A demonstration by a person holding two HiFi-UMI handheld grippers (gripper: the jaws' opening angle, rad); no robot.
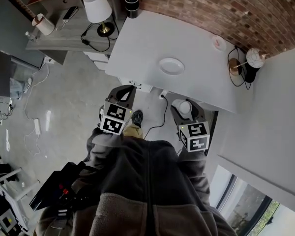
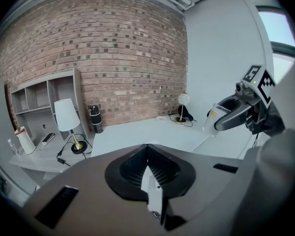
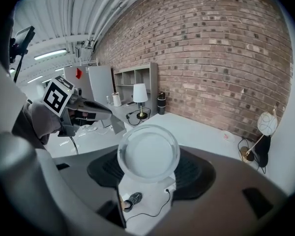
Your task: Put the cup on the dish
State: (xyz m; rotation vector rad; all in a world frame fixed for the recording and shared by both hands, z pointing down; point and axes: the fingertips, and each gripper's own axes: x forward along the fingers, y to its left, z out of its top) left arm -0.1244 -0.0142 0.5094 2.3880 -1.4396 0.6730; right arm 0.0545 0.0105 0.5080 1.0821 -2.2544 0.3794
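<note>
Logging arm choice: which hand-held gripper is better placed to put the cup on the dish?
Right. The right hand-held gripper holds the cup, with the dish ahead; the left hand-held gripper is shut, empty.

Three views, one shared table [image 1: 137,48]

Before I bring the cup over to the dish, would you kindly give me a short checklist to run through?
1. Cup gripped between the right gripper's jaws: ok.
2. Dish empty and ready to take it: ok.
3. Table bare right around the dish: ok.
4. Left gripper shut, empty and off to the side of the path: ok.
5. Cup over the dish: not ok; it is held well short of it, nearer the person.
</note>
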